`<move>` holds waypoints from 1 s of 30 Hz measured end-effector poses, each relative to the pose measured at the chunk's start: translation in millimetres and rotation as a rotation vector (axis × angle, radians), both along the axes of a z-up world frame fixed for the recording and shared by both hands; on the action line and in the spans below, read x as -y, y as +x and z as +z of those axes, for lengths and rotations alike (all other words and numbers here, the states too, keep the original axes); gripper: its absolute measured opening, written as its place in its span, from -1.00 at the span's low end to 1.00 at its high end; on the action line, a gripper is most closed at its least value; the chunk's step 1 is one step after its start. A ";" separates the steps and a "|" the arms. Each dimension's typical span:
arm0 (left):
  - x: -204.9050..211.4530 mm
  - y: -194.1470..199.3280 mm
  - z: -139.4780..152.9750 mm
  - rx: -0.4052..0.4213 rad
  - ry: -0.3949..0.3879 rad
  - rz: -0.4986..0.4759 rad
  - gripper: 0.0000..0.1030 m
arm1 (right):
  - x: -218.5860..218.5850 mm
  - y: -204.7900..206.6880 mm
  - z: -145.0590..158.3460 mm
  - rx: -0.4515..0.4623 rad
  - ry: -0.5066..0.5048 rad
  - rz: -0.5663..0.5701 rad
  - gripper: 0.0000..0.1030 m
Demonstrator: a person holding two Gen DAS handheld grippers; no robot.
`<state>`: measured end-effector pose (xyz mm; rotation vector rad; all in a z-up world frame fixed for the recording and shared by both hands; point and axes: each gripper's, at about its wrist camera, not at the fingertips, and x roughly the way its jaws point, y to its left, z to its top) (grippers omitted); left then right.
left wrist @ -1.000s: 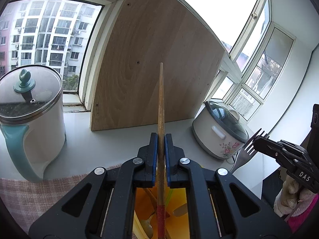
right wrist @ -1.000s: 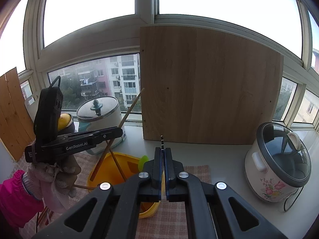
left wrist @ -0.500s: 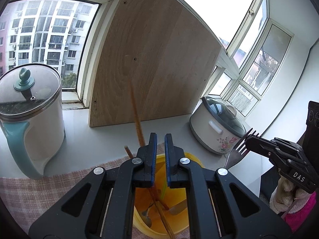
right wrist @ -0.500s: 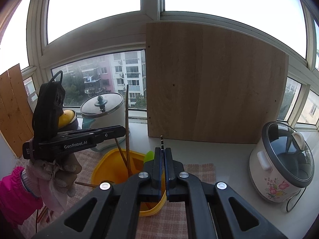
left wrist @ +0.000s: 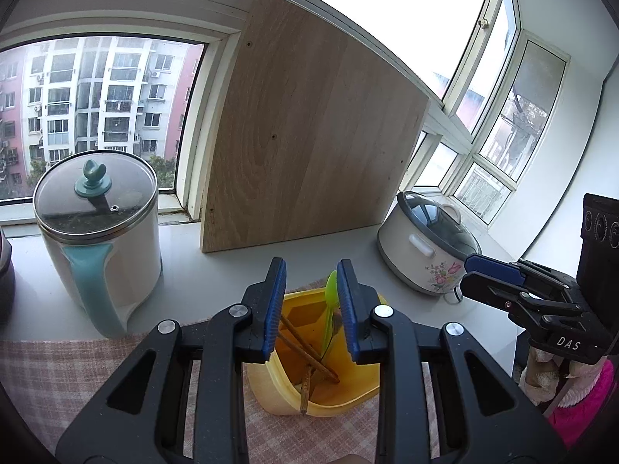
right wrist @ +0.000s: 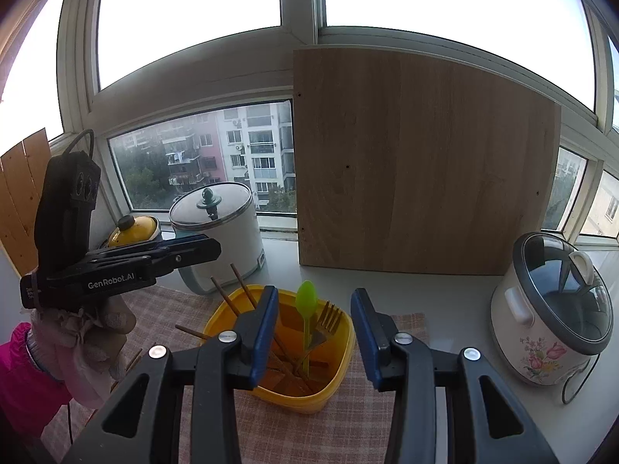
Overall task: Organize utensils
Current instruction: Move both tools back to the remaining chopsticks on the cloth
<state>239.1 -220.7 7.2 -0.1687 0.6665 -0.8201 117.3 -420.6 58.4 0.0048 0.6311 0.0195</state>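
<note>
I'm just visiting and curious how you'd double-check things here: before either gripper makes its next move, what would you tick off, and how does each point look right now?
1. Left gripper empty: ok. Its jaws have just been opening and nothing is between them.
2. Right gripper empty: ok. Its jaws have just been opening too, with nothing clamped.
3. Fork inside the yellow container: ok, it leans tines up beside the green spoon.
4. Chopsticks in the container: ok, though they stick out over its rim.
5. Container upright on the checked cloth: ok.
6. Utensils left outside: not ok. A thin brown stick lies on the cloth beside the container.
</note>
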 end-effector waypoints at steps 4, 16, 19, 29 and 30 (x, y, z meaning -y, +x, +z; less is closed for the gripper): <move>-17.6 -9.2 9.8 0.016 0.015 0.029 -0.51 | -6.8 -7.9 0.5 0.004 0.029 0.009 -0.16; -92.0 -52.8 18.9 0.053 0.168 0.182 -0.20 | -45.6 -27.6 -16.0 -0.013 0.099 0.108 0.40; -117.5 -60.6 7.5 0.014 0.211 0.216 -0.19 | -59.5 -29.9 -22.8 -0.017 0.104 0.140 0.55; -195.2 -86.6 -53.3 -0.154 0.301 0.310 -0.19 | -104.6 -18.9 -64.0 -0.129 0.150 0.249 0.56; -200.1 -90.1 -59.7 -0.167 0.309 0.314 -0.19 | -107.8 -17.7 -69.6 -0.145 0.161 0.256 0.56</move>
